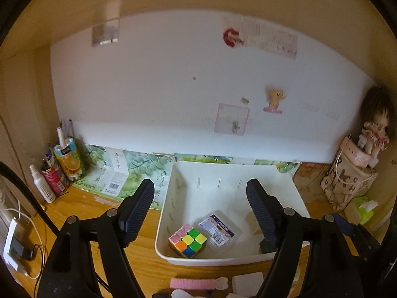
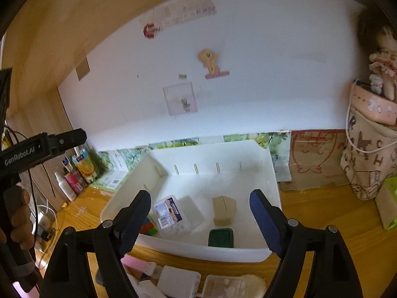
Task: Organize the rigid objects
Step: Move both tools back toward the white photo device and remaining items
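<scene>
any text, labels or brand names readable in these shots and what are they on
"GenRobot.AI": on the black body of the left gripper, seen from the right wrist view.
Clear plastic case in the white bin: printed label and barcode, too small to read.
Wall note: handwriting, blurred.
Green poster: characters, too blurred to read.
Juice carton: print unreadable.

Both claws, left claw [image 1: 199,208] and right claw [image 2: 199,219], stand spread with nothing between the fingers, and the white bin [image 2: 271,173] ahead of them is mostly free at its far half. Its near floor is taken by the cube [image 1: 187,241], clear packet box [image 1: 217,229], tan block [image 2: 223,211] and dark green box [image 2: 220,238]. Beneath the claws the near desk [image 1: 146,260] edge is cluttered with a pink clip [image 1: 193,283] and white pads [image 2: 178,279]; cans and spray bottle [image 1: 43,186] block far left, bags [image 2: 369,159] block far right.
</scene>
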`<state>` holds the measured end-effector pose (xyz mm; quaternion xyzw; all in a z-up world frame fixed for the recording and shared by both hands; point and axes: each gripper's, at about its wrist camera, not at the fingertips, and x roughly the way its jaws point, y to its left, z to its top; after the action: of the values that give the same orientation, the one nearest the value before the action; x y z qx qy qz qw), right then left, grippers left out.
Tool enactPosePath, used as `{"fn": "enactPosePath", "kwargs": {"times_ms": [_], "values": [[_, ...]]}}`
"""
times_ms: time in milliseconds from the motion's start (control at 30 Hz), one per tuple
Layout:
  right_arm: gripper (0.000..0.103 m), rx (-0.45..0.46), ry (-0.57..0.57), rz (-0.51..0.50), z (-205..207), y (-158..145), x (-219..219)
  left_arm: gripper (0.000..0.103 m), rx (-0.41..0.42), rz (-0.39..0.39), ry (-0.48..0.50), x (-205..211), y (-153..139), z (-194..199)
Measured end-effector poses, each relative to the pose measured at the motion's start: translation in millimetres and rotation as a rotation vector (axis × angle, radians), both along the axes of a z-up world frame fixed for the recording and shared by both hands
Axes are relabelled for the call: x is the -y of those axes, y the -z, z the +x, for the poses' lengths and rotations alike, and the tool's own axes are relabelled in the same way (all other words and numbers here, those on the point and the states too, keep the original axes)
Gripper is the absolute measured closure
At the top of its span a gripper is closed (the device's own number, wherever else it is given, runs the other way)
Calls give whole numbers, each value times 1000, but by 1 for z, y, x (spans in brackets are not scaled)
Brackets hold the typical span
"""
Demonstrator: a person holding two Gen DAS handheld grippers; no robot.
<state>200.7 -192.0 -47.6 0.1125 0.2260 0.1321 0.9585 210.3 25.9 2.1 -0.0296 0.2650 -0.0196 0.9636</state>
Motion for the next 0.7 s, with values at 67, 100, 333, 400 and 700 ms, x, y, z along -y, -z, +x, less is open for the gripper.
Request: {"fn": "enactPosePath", "kwargs": {"times_ms": [67,100,333,400,700], "values": [[19,3,5,26,-9,-4,4,23,1,-19,-15,-5,-1,-11],[19,1,7,41,-14,-6,7,23,-5,-29,-21,-6,-2,-15],[19,-62,8,124,-33,-1,21,23,-73,-81,-77,-14,14,-47],[19,-97,4,129,-37,7,23,23,-92,-85,-91,-14,20,-55],[19,-243,-52,138,-53,41,25,23,-175,-131,-199,-14,50,-89]]}}
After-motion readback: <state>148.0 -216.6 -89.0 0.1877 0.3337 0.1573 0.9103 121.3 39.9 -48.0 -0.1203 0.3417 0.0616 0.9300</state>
